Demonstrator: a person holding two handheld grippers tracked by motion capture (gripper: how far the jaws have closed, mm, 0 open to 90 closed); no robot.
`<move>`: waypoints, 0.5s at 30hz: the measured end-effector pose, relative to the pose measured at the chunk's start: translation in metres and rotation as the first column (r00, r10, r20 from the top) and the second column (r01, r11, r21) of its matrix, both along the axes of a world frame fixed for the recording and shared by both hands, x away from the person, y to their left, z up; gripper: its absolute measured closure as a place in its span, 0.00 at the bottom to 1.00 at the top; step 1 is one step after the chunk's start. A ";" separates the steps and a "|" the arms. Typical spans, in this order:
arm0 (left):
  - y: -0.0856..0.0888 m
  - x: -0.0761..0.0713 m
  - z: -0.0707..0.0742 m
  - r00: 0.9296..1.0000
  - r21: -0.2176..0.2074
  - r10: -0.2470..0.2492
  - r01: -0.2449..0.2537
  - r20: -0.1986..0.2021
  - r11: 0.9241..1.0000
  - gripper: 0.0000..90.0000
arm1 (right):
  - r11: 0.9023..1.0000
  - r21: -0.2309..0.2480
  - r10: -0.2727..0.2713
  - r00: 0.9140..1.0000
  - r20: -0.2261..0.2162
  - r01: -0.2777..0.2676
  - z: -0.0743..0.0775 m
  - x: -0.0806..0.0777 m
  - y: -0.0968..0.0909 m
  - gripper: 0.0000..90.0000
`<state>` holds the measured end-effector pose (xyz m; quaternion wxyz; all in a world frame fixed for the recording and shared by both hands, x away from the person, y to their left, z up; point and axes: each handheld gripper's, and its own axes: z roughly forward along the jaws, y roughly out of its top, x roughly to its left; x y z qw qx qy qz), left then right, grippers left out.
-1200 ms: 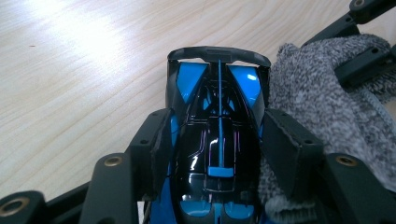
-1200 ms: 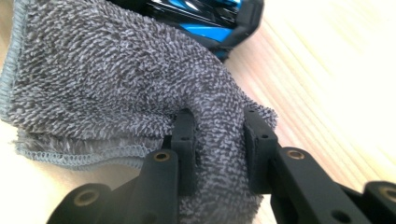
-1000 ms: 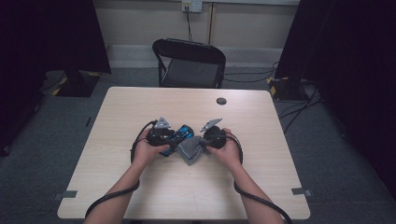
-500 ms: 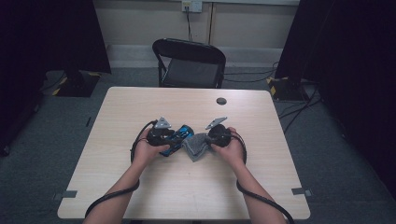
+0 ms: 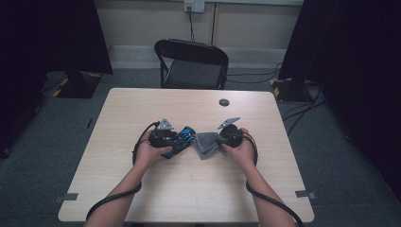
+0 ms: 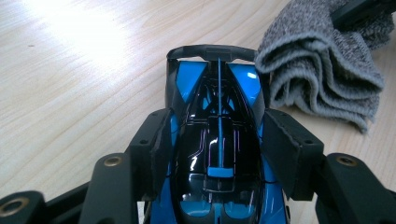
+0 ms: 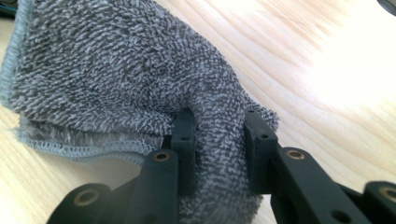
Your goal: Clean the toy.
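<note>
A blue and black toy race car (image 6: 218, 140) sits between the jaws of my left gripper (image 6: 219, 144), whose pads press its two sides; in the high view the car (image 5: 183, 140) is held just over the table's middle by that gripper (image 5: 176, 141). My right gripper (image 7: 219, 144) is shut on a bunched fold of a grey terry cloth (image 7: 121, 79). In the high view the cloth (image 5: 206, 144) lies beside the car's nose, with the right gripper (image 5: 218, 141) on its right side. The folded cloth (image 6: 322, 70) is also beside the car in the left gripper view.
The light wooden table (image 5: 189, 198) has a small dark round disc (image 5: 223, 102) near its far edge. A black folding chair (image 5: 191, 66) stands behind the table. Cables trail from both grippers toward the table's front.
My right gripper has drawn the grey cloth a little to the right, away from the car. The left gripper and the car have stayed in place.
</note>
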<state>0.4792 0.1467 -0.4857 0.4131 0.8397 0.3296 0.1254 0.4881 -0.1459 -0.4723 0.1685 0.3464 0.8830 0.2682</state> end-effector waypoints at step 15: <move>0.000 0.001 0.001 1.000 0.008 -0.001 0.001 -0.003 1.000 0.48 | 0.998 0.055 -0.044 0.999 0.032 0.043 0.014 -0.011 -0.033 0.78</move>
